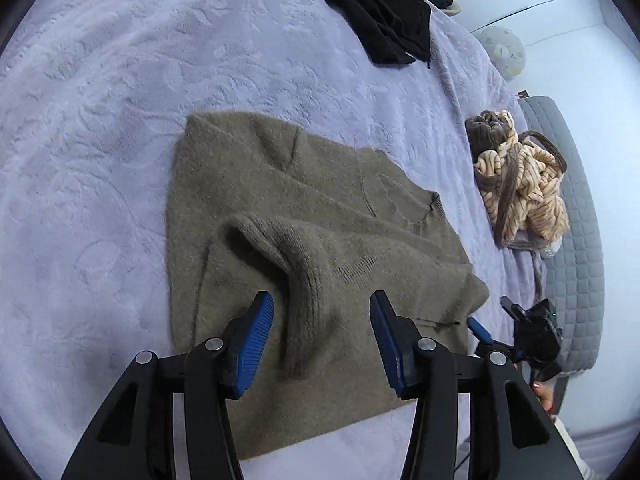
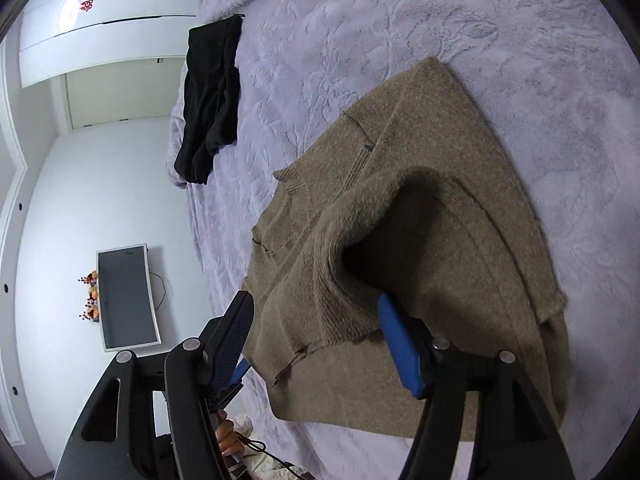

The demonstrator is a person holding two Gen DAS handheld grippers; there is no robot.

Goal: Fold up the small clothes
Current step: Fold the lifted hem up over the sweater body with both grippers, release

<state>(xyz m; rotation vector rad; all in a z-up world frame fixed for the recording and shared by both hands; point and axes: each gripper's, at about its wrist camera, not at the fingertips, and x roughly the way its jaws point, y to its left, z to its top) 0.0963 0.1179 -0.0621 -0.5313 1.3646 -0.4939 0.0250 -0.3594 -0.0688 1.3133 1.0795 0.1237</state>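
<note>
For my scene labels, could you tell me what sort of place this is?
Most likely a bedroom: an olive sweater lies on a lavender bedspread, with white wardrobe doors and a screen beyond.

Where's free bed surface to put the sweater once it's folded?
Bare bedspread on the far side of the olive sweater from the bed edge, and between it and the black garment. Crowded toward the striped bundle at the bed edge.

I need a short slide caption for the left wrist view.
Open left gripper above olive sweater's folded sleeve on lavender bedspread.
</note>
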